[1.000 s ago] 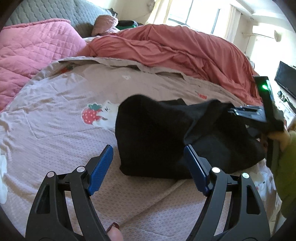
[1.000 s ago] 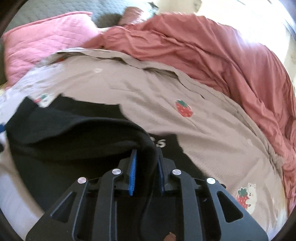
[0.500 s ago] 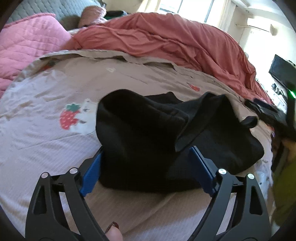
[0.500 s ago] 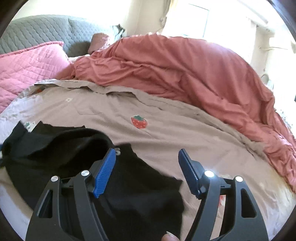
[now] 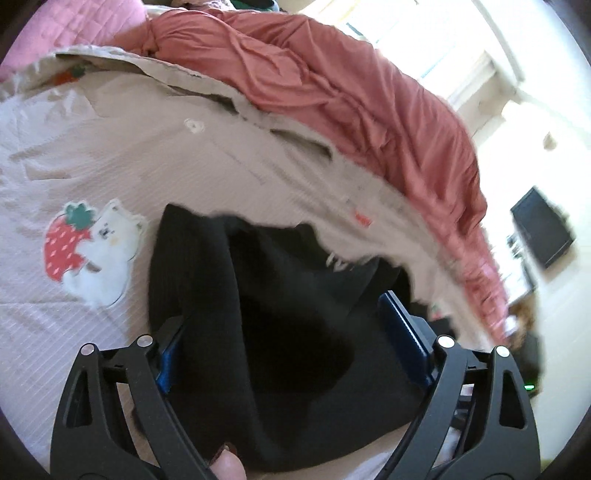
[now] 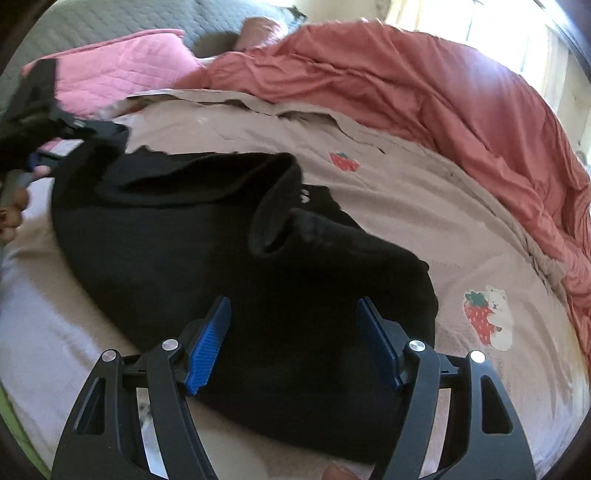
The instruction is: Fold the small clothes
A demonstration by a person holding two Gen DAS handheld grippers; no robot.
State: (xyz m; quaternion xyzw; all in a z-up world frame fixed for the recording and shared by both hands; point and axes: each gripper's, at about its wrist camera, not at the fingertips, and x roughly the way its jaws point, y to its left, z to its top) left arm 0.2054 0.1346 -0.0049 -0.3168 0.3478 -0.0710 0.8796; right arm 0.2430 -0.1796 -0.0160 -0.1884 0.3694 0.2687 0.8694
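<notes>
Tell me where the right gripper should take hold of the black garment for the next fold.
Probably the loose flap that curls up mid-garment: it stands off the black garment, so fingers can close over its edge. Come from the near side, where the right gripper hangs open above the hem. The flat body offers no edge.

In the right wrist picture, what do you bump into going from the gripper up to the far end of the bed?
right gripper → black garment → beige bedsheet → salmon-red duvet → grey quilted headboard
</notes>
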